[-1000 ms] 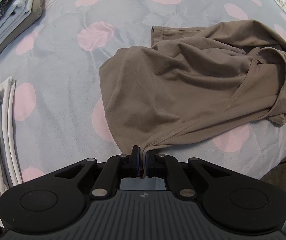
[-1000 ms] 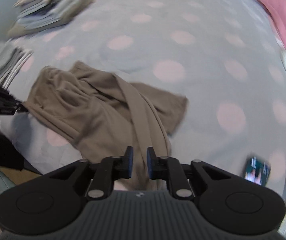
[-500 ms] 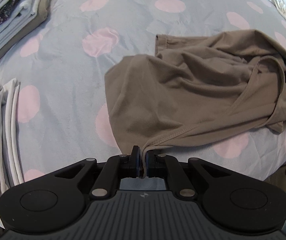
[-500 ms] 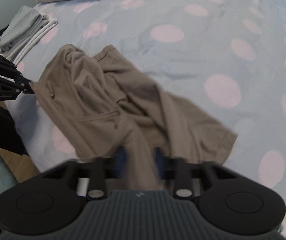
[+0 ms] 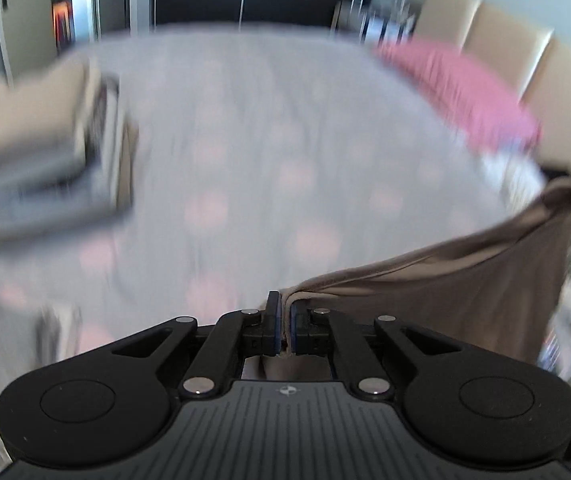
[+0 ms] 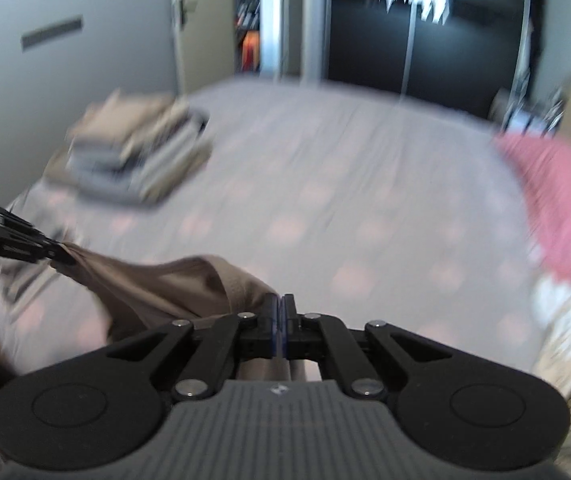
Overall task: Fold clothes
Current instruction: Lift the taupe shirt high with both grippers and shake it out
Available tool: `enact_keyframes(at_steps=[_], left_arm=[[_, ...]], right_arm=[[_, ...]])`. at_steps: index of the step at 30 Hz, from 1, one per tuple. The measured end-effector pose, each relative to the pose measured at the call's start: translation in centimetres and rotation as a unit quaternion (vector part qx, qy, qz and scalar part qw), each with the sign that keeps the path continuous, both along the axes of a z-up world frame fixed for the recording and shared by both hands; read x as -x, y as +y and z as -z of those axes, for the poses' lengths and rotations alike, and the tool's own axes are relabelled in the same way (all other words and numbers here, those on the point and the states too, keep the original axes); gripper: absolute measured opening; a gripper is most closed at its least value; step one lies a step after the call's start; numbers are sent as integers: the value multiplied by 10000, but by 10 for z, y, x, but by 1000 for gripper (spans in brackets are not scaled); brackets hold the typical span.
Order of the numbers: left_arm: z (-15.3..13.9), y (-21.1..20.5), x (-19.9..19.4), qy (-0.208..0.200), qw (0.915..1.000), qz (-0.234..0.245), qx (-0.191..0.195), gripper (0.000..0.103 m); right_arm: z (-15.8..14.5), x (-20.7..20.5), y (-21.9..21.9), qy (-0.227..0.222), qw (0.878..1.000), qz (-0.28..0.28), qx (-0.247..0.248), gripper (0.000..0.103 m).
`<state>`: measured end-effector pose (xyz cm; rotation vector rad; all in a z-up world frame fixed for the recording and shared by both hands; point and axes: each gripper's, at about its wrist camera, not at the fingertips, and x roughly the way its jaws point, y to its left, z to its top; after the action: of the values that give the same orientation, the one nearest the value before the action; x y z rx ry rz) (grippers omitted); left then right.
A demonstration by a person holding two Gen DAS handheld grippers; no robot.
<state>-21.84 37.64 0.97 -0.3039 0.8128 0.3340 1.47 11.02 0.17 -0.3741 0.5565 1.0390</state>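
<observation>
The brown garment hangs in the air, stretched between my two grippers above the bed. My left gripper is shut on its hem, and the cloth runs from there up to the right. In the right wrist view the garment spans from the left gripper at the left edge to my right gripper. The right jaws stand closed together, with cloth pinched at their left side and hanging beneath them. Both views are blurred by motion.
The bed has a grey sheet with pink dots. A stack of folded clothes sits at its far left. A pink item and a pale clothes heap lie at the right. Dark wardrobe doors stand beyond.
Both grippers have risen and tilted up, lifting the garment off the bed. The right gripper went from open over the cloth to shut on it.
</observation>
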Motion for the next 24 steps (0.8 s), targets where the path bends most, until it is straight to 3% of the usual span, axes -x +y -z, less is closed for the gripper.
enact_keyframes(at_steps=[4,8,13,15,19,24], left_arm=[[-95,-7,-3,-911,9951,35,-385,2],[-178,-25,8,-1803,9808,146,-729,2],[-248,-50,21,-2530,9599,275,-1176,2],[-263,-58,21,-2636,9561,359,-1228,2],[-254,-65,8,-2368,9625,500,-1227,2],[-174,-49,-6,-1373,9853,499,-892,2]], right_arm=[[-66,6,-19,-663,9956,227,-620,2],[-123,28,-43,-1341,9834,423,-1147,2],[-176,46,-67,-1811,9666,639,-1697,2],[-191,48,-73,-1865,9624,679,-1857,2],[-186,44,-72,-1823,9637,629,-1845,2],[-124,29,-56,-1264,9838,499,-1168,2]])
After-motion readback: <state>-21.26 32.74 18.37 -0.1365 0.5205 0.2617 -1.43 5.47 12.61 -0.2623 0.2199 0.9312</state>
